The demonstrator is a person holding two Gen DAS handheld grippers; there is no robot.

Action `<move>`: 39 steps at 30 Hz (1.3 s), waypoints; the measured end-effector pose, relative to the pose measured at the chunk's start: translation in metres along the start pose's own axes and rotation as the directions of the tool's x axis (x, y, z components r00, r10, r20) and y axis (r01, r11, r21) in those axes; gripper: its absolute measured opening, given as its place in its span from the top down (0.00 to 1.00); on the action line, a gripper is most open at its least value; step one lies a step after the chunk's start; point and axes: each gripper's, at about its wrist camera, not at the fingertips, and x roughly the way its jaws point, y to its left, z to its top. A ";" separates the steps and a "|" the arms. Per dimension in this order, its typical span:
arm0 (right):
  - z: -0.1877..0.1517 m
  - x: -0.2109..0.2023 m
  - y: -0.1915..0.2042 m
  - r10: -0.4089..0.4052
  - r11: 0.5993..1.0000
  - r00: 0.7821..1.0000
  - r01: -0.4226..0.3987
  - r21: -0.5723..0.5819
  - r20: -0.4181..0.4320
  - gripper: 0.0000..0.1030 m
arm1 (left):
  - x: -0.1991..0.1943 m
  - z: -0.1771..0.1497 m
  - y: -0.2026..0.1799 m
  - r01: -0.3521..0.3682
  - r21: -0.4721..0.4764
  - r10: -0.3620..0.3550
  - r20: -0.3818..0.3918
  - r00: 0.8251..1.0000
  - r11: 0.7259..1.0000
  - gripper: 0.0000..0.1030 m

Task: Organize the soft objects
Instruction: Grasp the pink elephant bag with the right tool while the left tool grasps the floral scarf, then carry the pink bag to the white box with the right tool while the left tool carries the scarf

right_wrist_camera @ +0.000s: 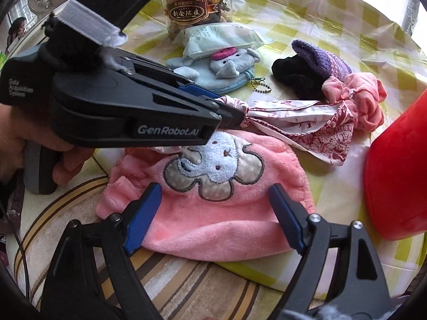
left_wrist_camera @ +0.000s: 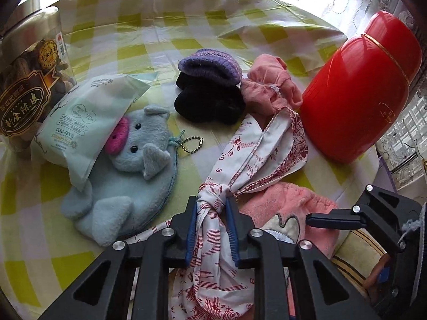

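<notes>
My left gripper (left_wrist_camera: pixel 212 202) is shut on the knot of a white scarf with red print (left_wrist_camera: pixel 250 146); in the right wrist view the same gripper (right_wrist_camera: pixel 234 114) holds the scarf (right_wrist_camera: pixel 307 117) above the table. My right gripper (right_wrist_camera: pixel 216 189) is open, its jaws on either side of a pink fleece towel with an elephant patch (right_wrist_camera: pixel 213 208) at the table's near edge; it also shows in the left wrist view (left_wrist_camera: pixel 283 202). A blue plush elephant pouch (left_wrist_camera: pixel 128 176), a purple and black knit hat (left_wrist_camera: pixel 210 80) and a pink cloth (left_wrist_camera: pixel 269 88) lie further back.
A large red jar (left_wrist_camera: pixel 363 93) stands at the right, close to the scarf. A clear jar with a gold label (left_wrist_camera: pixel 26 90) and a pale green tissue pack (left_wrist_camera: pixel 88 117) are at the left. The table has a yellow-checked cloth (left_wrist_camera: pixel 160 34). A striped cushion (right_wrist_camera: pixel 80 213) lies below the table edge.
</notes>
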 end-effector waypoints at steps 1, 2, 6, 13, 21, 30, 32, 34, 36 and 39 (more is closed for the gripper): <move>0.001 0.003 0.001 0.000 1.000 1.000 0.000 0.000 -0.003 0.18 | -0.002 0.000 0.001 0.008 -0.010 -0.008 0.015 1.000 1.000 0.83; 0.002 0.005 0.001 0.000 1.000 1.000 0.000 0.001 -0.005 0.18 | -0.005 -0.001 0.003 0.017 -0.022 -0.016 0.033 0.999 1.000 0.83; 0.007 0.011 -0.001 0.004 1.000 1.000 -0.004 0.016 0.002 0.18 | -0.025 -0.004 0.016 0.063 -0.094 -0.050 0.135 0.990 0.994 0.84; 0.013 0.019 0.001 -0.011 1.000 1.000 0.010 0.025 0.021 0.14 | -0.049 -0.015 0.042 0.088 -0.234 -0.025 0.261 0.965 0.968 0.84; 0.011 0.016 0.005 -0.059 0.998 0.997 0.058 0.019 0.041 0.45 | -0.063 -0.022 0.052 0.089 -0.278 0.007 0.326 0.945 0.956 0.84; 0.001 0.006 -0.001 -0.077 0.996 0.995 0.074 0.052 0.065 0.83 | -0.071 -0.032 0.046 0.096 -0.287 0.013 0.356 0.934 0.953 0.84; -0.004 0.000 0.001 -0.085 0.995 0.993 0.082 0.051 0.076 0.84 | -0.074 -0.036 0.045 0.098 -0.292 0.016 0.363 0.932 0.951 0.84; -0.009 -0.006 0.006 -0.097 0.994 0.991 0.093 0.052 0.088 0.84 | -0.077 -0.039 0.044 0.099 -0.297 0.018 0.369 0.929 0.950 0.84; -0.005 -0.008 0.004 -0.106 0.993 0.990 0.101 0.058 0.096 0.85 | -0.079 -0.041 0.043 0.100 -0.297 0.018 0.371 0.928 0.950 0.84; -0.011 -0.020 -0.001 -0.124 0.990 0.987 0.115 0.081 0.105 0.85 | -0.082 -0.044 0.038 0.100 -0.297 0.020 0.375 0.927 0.950 0.84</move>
